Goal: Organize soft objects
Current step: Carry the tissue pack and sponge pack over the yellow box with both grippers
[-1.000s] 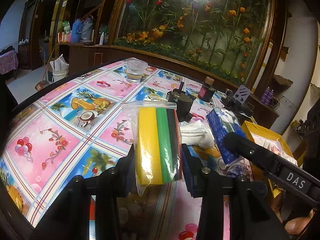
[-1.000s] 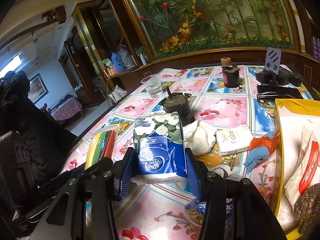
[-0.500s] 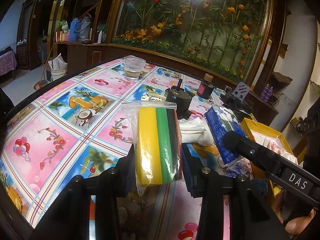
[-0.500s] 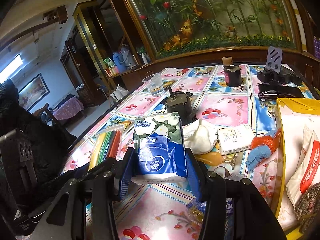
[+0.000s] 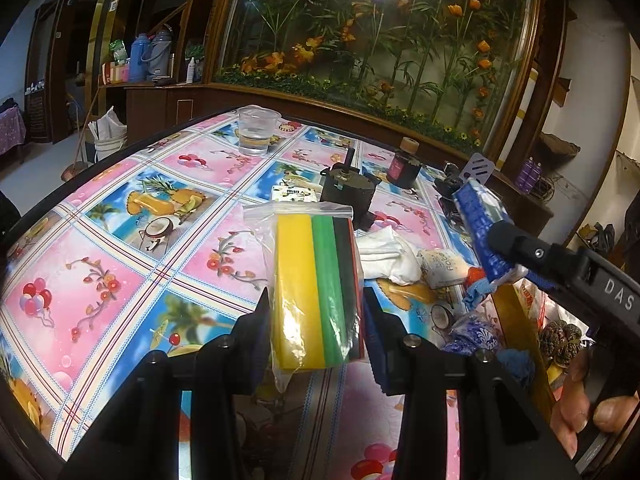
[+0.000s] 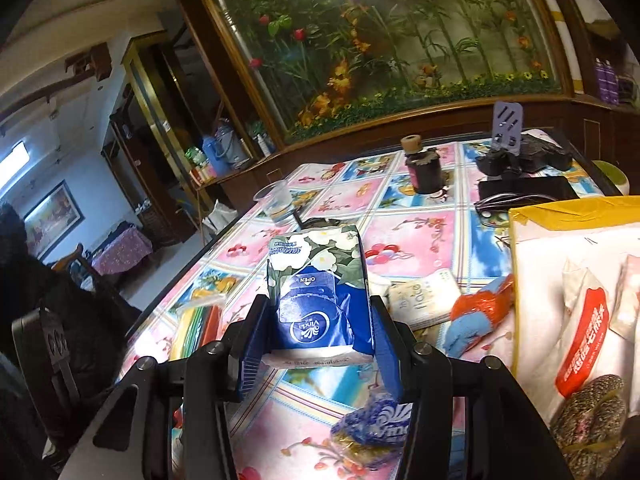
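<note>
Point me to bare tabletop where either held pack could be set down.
Free: the floral tablecloth left of the bagged yellow-green sponge pack, from the near edge up to the clear plastic cup. Crowded: right of it, the white cloth, blue-orange glove and yellow cardboard box sit close together.

Two matte black handheld grippers, left gripper (image 5: 316, 312) and right gripper (image 6: 320, 336), each with blue ribbed pads (image 6: 250, 364) on angular fingers. Round silver screws (image 5: 411, 340) at the finger joints. White letters "DAS" (image 5: 618, 294) along one black body. Bare skin-toned fingers (image 5: 600, 412) wrapped around the handle.
</note>
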Available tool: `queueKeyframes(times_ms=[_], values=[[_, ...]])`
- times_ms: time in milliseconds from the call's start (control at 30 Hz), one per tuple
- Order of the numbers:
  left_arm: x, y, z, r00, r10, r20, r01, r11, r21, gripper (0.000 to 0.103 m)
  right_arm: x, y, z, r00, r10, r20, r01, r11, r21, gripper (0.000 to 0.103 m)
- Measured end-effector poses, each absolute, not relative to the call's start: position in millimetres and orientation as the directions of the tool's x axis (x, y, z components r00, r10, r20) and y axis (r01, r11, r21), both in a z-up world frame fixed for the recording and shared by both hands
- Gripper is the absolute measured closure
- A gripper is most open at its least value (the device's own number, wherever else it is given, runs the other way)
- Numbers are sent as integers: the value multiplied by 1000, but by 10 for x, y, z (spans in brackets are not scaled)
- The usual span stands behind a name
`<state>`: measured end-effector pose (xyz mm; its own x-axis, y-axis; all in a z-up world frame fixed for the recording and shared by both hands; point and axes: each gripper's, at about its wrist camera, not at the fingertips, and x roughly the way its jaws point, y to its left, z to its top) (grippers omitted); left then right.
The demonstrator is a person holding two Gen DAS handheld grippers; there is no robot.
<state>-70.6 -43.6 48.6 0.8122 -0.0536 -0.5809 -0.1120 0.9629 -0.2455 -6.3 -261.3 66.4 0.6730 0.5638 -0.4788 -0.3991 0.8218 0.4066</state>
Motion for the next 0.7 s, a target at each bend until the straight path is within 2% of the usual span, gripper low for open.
queueKeyframes(times_ms=[533, 700], values=[[-697, -512, 512, 806, -15, -591, -133, 970, -206, 63, -85, -3153, 883, 738, 546, -398, -333, 807, 488, 50], [-588, -625, 519, 782, -89, -617, -93, 962, -257, 63, -91, -3558, 956, 786, 495, -371, -267, 812, 519, 50]])
